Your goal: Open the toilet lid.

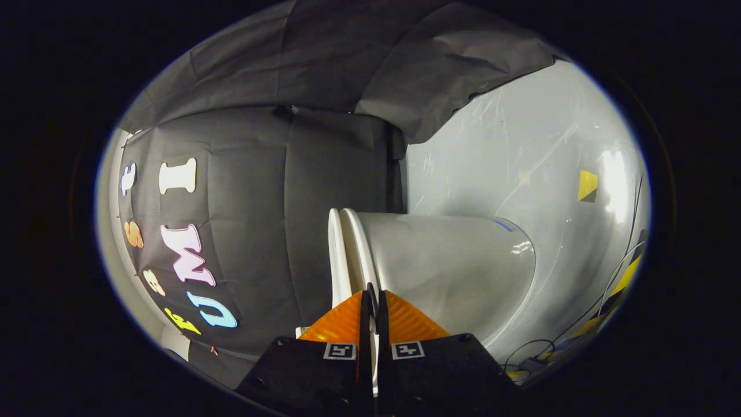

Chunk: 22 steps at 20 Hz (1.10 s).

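Note:
The view is turned sideways, so the white toilet bowl [457, 266] lies with its top towards the black cloth. Two thin white rims stand edge-on at that top: the toilet lid [336, 255] and a second layer [360, 255] pressed close against it. My gripper [374, 294] has its orange fingers [341, 324] drawn nearly together right at these rims. A narrow white strip of rim shows in the slit between them. The outermost rim runs down just outside one finger, so which layer I hold is hard to tell.
A glossy white wall [521, 156] rises behind the toilet, with a yellow marker [587, 185] stuck on it. Thin cables [613, 278] and yellow-black tape [628, 275] lie on the floor beside the bowl. Black booth cloth [260, 202] hangs close on the lid's side.

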Available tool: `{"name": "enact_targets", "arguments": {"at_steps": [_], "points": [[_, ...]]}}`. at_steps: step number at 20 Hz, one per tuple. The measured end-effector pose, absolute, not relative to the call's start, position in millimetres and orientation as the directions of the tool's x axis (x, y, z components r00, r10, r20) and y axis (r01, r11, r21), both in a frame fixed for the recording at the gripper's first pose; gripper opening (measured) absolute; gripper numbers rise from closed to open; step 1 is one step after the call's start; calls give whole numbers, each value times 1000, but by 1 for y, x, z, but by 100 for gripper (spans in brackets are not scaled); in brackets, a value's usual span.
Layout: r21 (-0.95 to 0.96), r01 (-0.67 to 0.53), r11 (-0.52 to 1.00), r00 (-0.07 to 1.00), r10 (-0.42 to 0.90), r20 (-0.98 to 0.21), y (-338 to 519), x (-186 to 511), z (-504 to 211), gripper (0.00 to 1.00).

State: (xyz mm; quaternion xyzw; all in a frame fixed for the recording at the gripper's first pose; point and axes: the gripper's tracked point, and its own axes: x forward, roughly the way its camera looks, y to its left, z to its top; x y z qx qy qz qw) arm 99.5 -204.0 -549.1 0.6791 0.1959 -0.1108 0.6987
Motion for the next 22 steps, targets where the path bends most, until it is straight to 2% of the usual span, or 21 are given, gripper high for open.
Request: {"name": "enact_targets", "arguments": {"at_steps": [2,5,16,22], "points": [[902,428,58,895,109,-432,-203,99,-548,8],[878,456,145,875,105,-472,-199,101,-540,7],[813,446,375,869,35,-493,-185,118,-457,5],[759,378,531,894,3,-448,-156,139,-381,5]]}}
